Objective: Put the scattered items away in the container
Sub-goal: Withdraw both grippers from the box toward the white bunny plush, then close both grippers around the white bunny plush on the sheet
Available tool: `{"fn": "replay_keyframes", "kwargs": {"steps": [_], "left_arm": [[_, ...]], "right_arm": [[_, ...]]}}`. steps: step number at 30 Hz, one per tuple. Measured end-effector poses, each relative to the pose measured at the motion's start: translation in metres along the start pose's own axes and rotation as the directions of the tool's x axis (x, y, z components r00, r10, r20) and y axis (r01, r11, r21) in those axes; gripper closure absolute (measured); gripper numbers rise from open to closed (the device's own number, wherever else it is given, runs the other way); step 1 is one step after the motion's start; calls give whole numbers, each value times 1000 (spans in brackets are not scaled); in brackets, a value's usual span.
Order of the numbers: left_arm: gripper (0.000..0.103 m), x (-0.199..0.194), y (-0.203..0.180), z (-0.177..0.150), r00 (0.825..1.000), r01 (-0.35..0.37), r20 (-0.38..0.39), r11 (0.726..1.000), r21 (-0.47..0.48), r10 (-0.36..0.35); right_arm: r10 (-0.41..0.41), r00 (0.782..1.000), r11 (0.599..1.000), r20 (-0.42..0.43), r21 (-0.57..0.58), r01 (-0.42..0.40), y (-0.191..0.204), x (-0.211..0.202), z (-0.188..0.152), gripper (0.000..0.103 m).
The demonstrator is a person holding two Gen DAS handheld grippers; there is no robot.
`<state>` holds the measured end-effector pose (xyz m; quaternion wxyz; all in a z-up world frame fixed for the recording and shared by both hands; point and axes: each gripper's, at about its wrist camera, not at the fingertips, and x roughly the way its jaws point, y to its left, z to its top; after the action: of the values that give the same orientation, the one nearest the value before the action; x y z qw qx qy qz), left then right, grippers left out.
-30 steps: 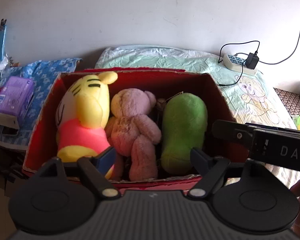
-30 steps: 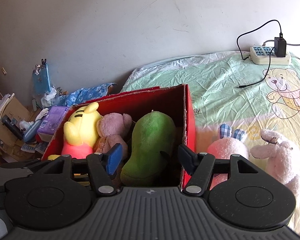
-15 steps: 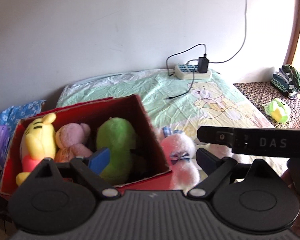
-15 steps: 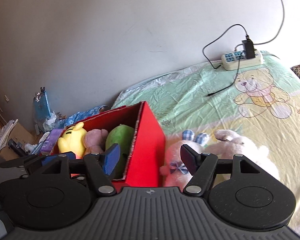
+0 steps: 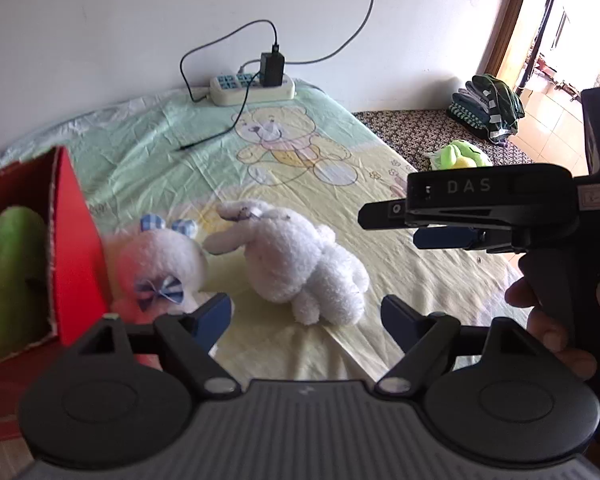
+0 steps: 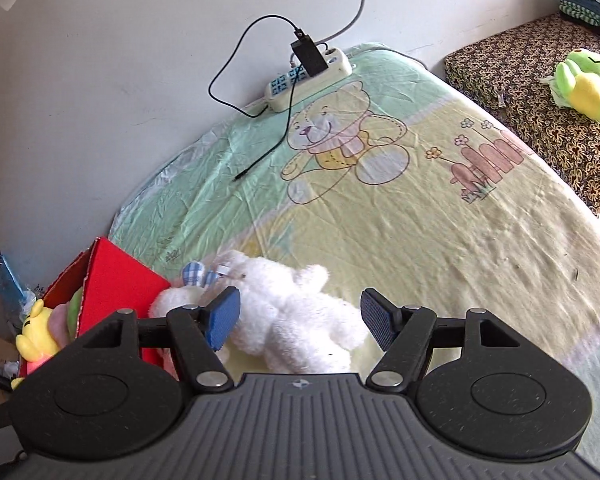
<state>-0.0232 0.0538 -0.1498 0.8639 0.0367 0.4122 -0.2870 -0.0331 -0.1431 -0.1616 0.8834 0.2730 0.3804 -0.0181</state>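
Red box holds green, yellow plush; white plush and pink bow-tied plush lie outside on bed; left gripper and right gripper both spread apart, empty.

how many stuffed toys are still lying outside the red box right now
3. A white plush and a pink bow-tie plush lie on the bedsheet beside the red box; a green frog plush sits on the patterned bench. Others may be out of view.
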Motion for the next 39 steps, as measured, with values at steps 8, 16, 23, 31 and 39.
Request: {"fn": "replay_keyframes", "kwargs": {"steps": [8,16,23,31,39], "left_arm": [[24,54,0,4,998,20,-54,995,-103,-25],[27,81,-3,6,995,-1,-102,993,-116,-11],[24,86,6,11,996,-10,-89,991,-137,-2],[24,98,22,11,990,11,-132,978,-208,-39],[29,94,15,2,986,17,-162,982,-189,-48]], "right_arm": [[22,997,999,-76,-35,-25,-9,29,7,33],[43,991,998,-128,-39,-48,-12,61,19,33],[94,984,995,-155,0,-95,-16,83,26,26],[225,940,974,-256,31,-224,-16,97,25,34],[259,906,957,-334,-36,-287,-13,83,17,47]]}}
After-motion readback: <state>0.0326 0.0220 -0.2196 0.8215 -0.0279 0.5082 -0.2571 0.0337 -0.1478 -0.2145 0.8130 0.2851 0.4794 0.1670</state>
